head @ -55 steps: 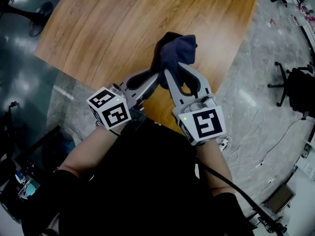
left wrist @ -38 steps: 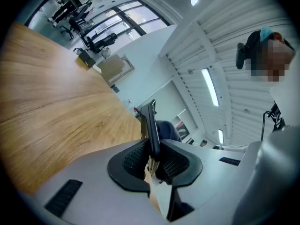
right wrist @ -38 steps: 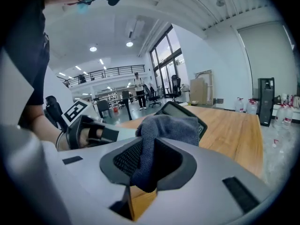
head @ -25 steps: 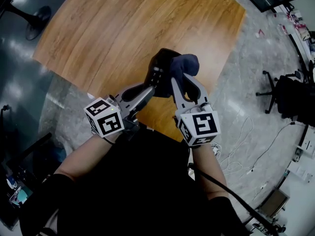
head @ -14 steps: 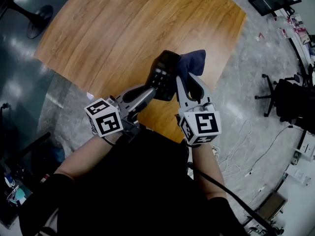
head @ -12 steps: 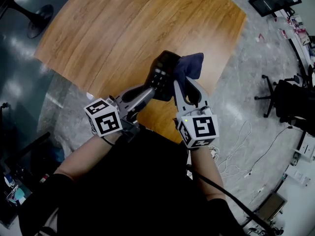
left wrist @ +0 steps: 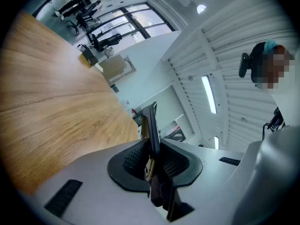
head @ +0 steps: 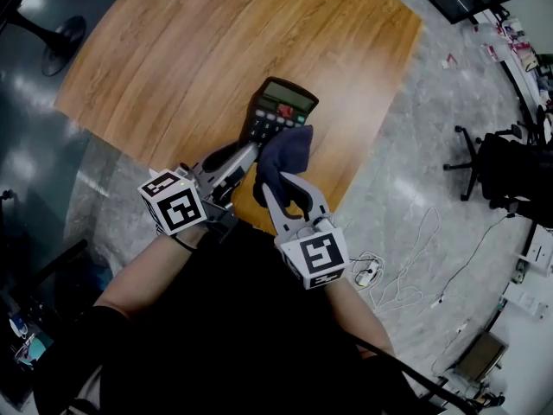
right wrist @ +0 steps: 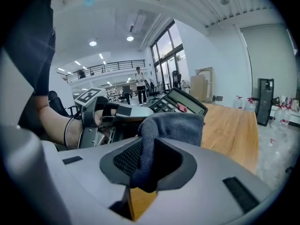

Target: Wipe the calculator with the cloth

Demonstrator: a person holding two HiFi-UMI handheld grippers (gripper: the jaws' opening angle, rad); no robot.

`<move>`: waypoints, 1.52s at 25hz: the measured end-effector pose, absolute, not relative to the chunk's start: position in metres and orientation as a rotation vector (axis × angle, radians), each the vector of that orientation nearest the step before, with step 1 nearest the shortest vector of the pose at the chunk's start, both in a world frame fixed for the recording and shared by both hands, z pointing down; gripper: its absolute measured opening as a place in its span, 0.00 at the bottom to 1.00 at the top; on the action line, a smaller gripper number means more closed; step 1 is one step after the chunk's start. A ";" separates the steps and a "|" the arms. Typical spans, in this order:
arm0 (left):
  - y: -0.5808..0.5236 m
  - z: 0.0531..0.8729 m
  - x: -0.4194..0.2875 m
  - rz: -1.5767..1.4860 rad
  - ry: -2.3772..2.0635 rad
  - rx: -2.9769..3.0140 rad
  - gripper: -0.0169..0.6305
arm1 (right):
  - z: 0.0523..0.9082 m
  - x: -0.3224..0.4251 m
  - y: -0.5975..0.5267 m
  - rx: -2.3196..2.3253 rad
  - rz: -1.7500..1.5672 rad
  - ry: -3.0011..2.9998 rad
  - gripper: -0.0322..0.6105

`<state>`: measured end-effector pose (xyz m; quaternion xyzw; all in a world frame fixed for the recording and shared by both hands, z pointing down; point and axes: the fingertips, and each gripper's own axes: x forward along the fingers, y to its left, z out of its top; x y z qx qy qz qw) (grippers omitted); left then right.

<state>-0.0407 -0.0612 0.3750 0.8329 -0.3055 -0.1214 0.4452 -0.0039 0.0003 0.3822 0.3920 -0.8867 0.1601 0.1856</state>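
In the head view the black calculator (head: 278, 109) is held face up above the wooden table (head: 190, 50), its display and keys uncovered. My left gripper (head: 248, 148) is shut on its near edge. In the left gripper view the calculator (left wrist: 151, 125) stands edge-on between the pads. My right gripper (head: 278, 182) is shut on the dark blue cloth (head: 285, 156), which bunches against the calculator's near right corner. In the right gripper view the cloth (right wrist: 173, 125) rises from the jaws, with the calculator (right wrist: 180, 104) just behind it.
The table's near edge lies below my grippers, with grey floor around it. An office chair (head: 510, 167) stands at the right. Loose cables (head: 406, 258) lie on the floor near it. A chair base (head: 52, 24) sits at the top left.
My right gripper has drawn the cloth back toward me, off the calculator's far end. The display and keys, covered before, now show. The left gripper has held its grip.
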 end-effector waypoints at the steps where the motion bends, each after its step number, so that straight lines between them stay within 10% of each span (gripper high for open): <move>1: -0.059 0.375 -0.039 -0.290 -0.758 2.073 0.14 | 0.380 -0.006 0.002 1.096 0.445 -2.509 0.18; 27: -0.041 0.360 -0.042 -0.322 -0.716 2.131 0.14 | 0.381 0.122 -0.095 1.578 0.365 -2.315 0.18; 38: -0.050 0.334 -0.037 -0.480 -0.584 2.019 0.14 | 0.385 0.044 -0.044 1.377 0.081 -2.562 0.18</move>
